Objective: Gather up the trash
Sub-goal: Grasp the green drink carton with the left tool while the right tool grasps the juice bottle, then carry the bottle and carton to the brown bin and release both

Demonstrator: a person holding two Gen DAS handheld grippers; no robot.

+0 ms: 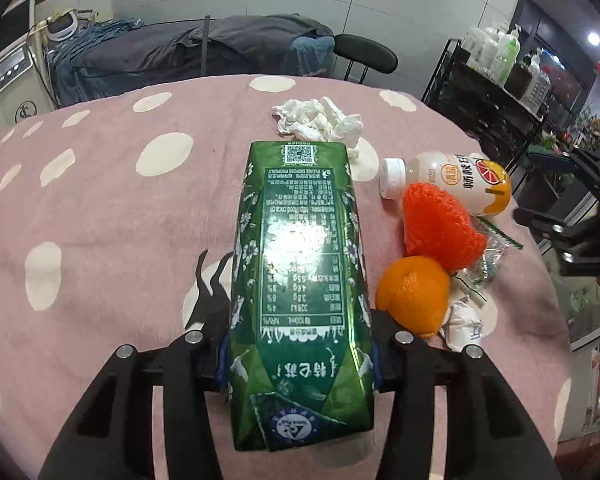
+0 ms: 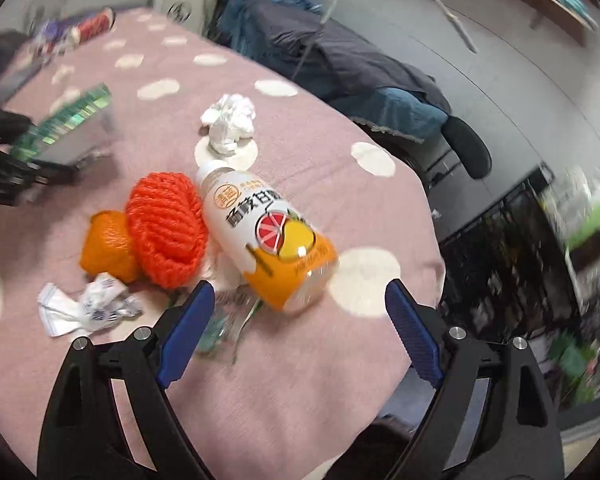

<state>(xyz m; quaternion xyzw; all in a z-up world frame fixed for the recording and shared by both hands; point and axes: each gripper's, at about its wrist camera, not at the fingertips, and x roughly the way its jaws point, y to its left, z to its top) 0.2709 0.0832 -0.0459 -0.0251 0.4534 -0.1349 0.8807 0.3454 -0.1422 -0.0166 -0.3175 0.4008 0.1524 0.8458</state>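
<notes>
Carton [image 1: 300,292], green and printed with a nutrition panel, sits clamped between the fingers of the left claw [image 1: 298,354], its long axis running away from the camera over the pink, white-dotted cloth [image 1: 112,208] that covers the counter. Beyond its far end lies a crumpled white tissue [image 1: 320,120]. To its right, just beside it, sits an orange [image 1: 414,294], touching an orange-red knitted ball [image 1: 440,226]; behind the ball a bottle [image 1: 456,182] with a white cap lies on its side. Under the ball lies a clear wrapper [image 1: 486,264], and near the orange a crumpled white packet [image 1: 462,326]. The right claw [image 2: 300,320] hangs wide open over the cloth with nothing between its blue pads [image 2: 414,338], its tips close to the base of the bottle and either side of it. From that view the carton shows at the left, lifted and blurred. A dark chair [image 1: 366,54] stands past the counter's far edge.
</notes>
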